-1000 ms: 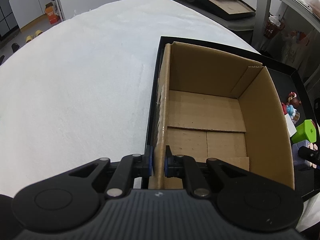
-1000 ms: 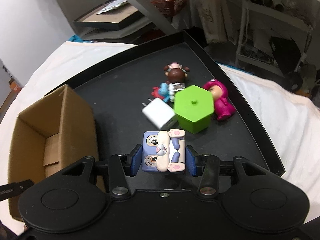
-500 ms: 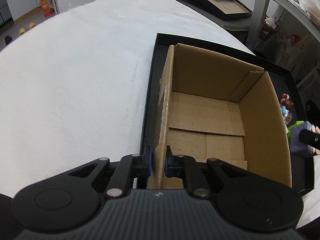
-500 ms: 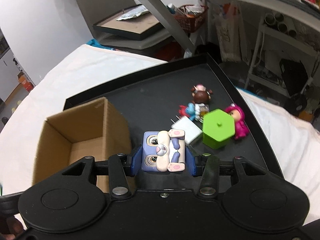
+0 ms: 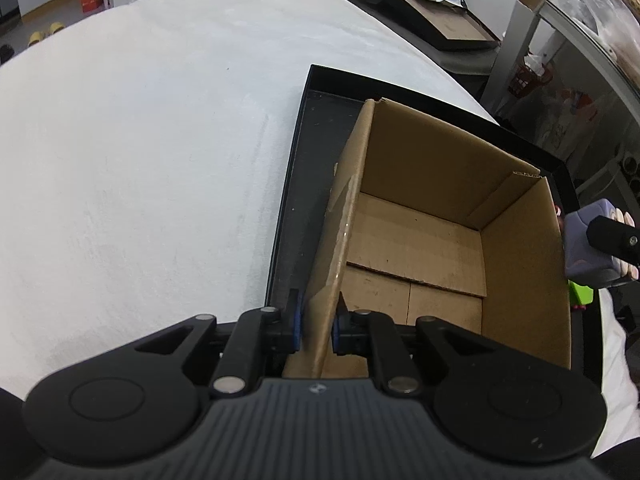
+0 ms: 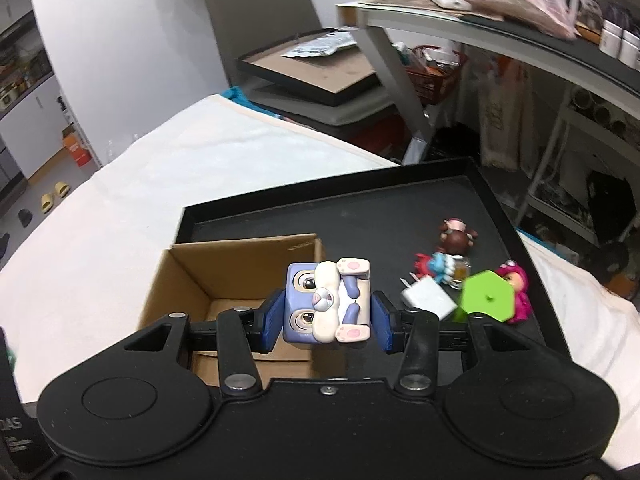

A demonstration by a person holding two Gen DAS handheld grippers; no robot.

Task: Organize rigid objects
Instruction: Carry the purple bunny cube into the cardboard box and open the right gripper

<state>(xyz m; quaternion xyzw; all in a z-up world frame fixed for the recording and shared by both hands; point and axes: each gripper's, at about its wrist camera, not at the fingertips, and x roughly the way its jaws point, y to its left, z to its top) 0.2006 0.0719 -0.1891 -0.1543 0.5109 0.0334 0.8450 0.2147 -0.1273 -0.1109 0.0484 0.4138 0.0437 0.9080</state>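
Note:
An open cardboard box stands on a black tray; my left gripper is shut on its near left wall. The box holds nothing I can see. My right gripper is shut on a purple cube toy with a cream rabbit figure, held in the air over the box's right wall. That toy shows at the right edge of the left wrist view. On the tray lie a white charger, a green hexagonal container, a pink figurine, a brown-haired doll and a small blue and red figure.
A white cloth covers the table left of the tray. Behind the table stand a framed board with papers and a metal shelf carrying bags and jars. Shoes and an orange box sit on the floor at far left.
My right gripper has lifted the purple cube toy off the tray and carried it left, over the box's right wall. The left gripper keeps its hold on the box wall.

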